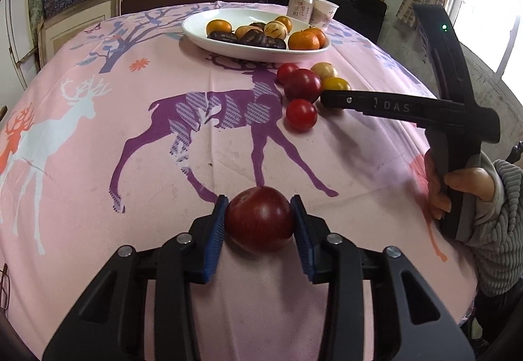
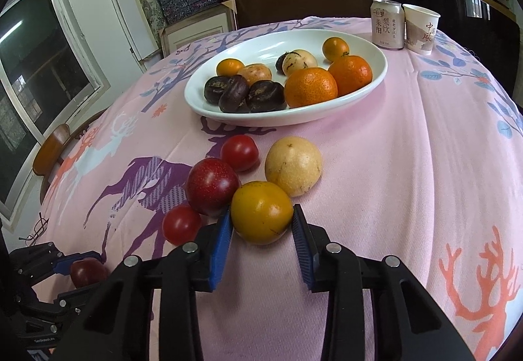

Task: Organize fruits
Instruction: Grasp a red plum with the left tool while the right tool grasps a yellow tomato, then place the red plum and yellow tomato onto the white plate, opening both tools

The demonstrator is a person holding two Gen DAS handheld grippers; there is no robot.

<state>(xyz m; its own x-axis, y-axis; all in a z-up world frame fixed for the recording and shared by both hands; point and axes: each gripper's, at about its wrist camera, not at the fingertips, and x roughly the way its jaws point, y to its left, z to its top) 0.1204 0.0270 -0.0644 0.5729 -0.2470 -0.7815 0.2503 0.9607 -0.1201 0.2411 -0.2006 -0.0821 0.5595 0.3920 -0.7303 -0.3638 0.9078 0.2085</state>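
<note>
Right wrist view had the right gripper (image 2: 263, 223) with jaws around the yellow-orange fruit (image 2: 261, 212), pads touching or nearly, while the left gripper (image 1: 260, 222) pinched a dark red plum (image 1: 260, 219), so I'd squeeze gently, lift straight, avoiding the neighbouring red fruit (image 2: 212, 186).

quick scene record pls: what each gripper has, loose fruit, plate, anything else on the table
left gripper: jaws closed on a dark red plum
right gripper: jaws around a yellow-orange fruit, contact unclear
loose fruit on tablecloth: two small red tomatoes, one red plum, one pale yellow fruit
white plate: oranges, dark brown fruits, pale fruits
behind plate: drink can, paper cup
</note>
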